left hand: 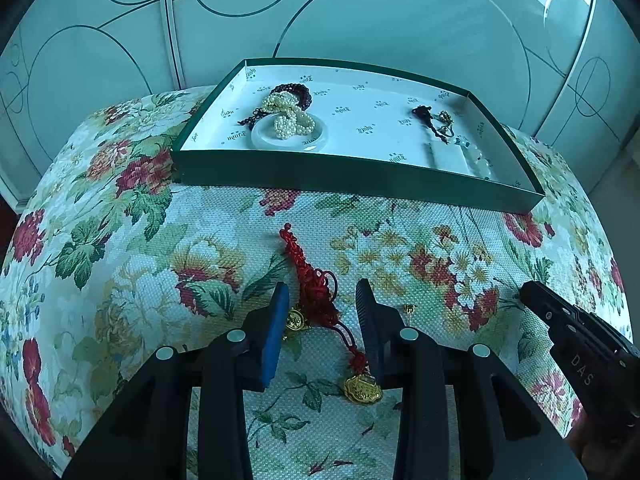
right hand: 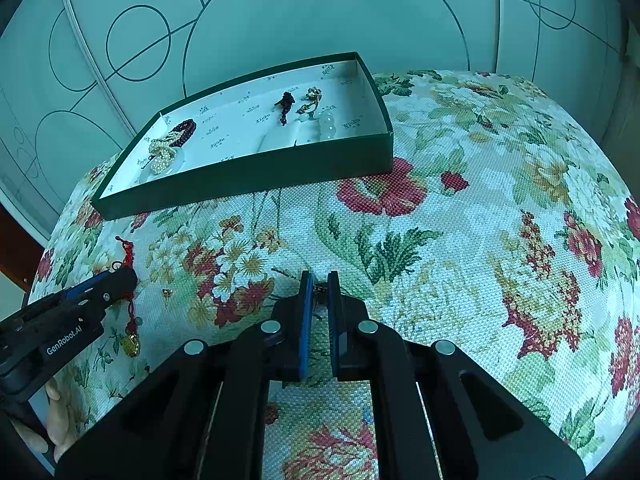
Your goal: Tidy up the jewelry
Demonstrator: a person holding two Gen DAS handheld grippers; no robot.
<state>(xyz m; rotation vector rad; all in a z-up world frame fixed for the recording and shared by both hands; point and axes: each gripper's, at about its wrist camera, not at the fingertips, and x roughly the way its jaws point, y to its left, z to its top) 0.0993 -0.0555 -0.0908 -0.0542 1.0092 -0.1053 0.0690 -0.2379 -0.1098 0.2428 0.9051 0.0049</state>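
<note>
While jaws gape — red knotted ornament (left hand: 316, 296) between.

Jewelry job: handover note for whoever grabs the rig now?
Left gripper: open, astride the red knotted cord charm with its gold pendants, which lies on the floral cloth; not gripped.
Right gripper: shut, with a small dark item between its tips; too small to identify.
Done: pearl strand, dark bead bracelet, white bangle, gold piece and pale beads are in the green box.
Left: red charm, a small gold stud on the cloth, and the right gripper's item.
</note>
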